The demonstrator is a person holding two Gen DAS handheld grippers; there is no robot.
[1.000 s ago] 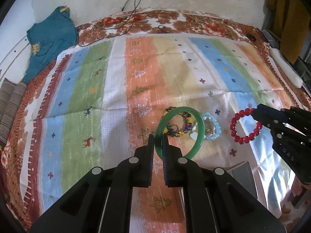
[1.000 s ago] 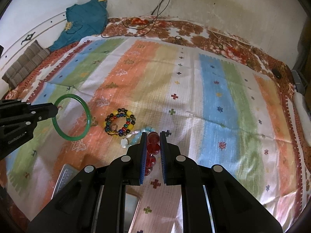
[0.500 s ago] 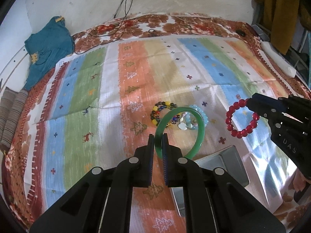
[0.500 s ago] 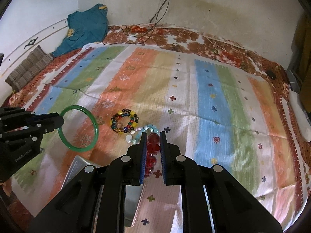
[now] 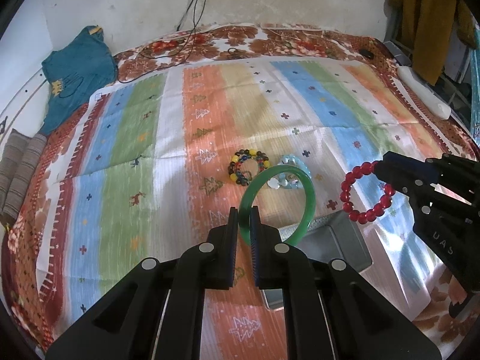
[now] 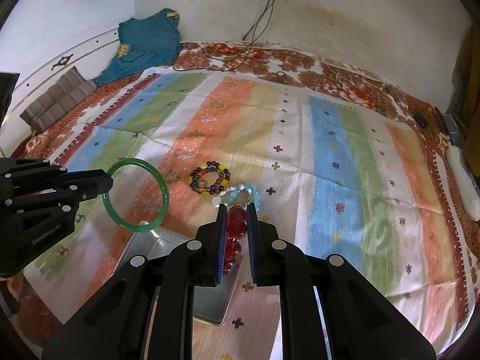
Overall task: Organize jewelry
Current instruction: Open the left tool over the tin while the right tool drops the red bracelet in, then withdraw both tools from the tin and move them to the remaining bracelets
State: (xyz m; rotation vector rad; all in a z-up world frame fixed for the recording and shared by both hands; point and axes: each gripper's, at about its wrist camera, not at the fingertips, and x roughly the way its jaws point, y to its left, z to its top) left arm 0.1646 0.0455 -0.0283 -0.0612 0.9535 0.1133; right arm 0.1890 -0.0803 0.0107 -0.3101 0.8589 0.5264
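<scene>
I am lifting both pieces higher: left gripper (image 5: 244,219) clamping the green bangle (image 5: 310,198), right gripper (image 6: 235,222) pinching the red bracelet (image 5: 364,216), metal tray (image 5: 345,240) now emerging lower centre, ready for dropping

A glossy, glass-smooth green bangle (image 5: 309,198) and a red bead bracelet (image 5: 364,193) of shiny translucent beads sit in matt black plastic grippers fitted with bright metal pins. Below them, a dull-sheened grey metal tray (image 5: 345,240) rests on a coarse woven striped mat (image 5: 120,150). A polished multicoloured bead bracelet (image 5: 249,165) and a pale blue bead bracelet (image 5: 292,172) lie on the weave.
</scene>
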